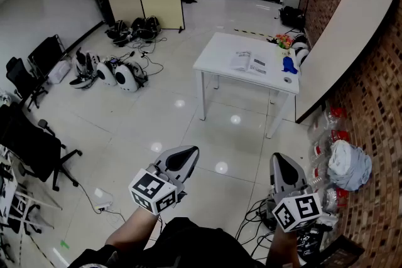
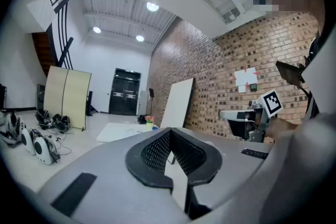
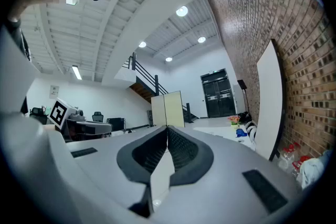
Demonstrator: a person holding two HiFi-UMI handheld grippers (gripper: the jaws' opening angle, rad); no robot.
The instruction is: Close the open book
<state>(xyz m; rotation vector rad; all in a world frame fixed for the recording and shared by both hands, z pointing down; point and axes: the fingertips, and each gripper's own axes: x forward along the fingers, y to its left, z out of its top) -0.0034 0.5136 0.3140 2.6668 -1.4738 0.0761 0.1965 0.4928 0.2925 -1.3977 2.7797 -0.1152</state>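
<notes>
Head view, flat open book (image 1: 249, 63), white table (image 1: 217, 52)

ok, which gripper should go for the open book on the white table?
Right, marginally. The open book lies on the white table, ahead and to the right; the right gripper is on that side, the left gripper farther across. Both are shut, empty and far from it.

A white table (image 1: 220, 53) carries an open book (image 1: 249, 63), a blue object (image 1: 289, 64) and a colourful bunch (image 1: 284, 41).
</notes>
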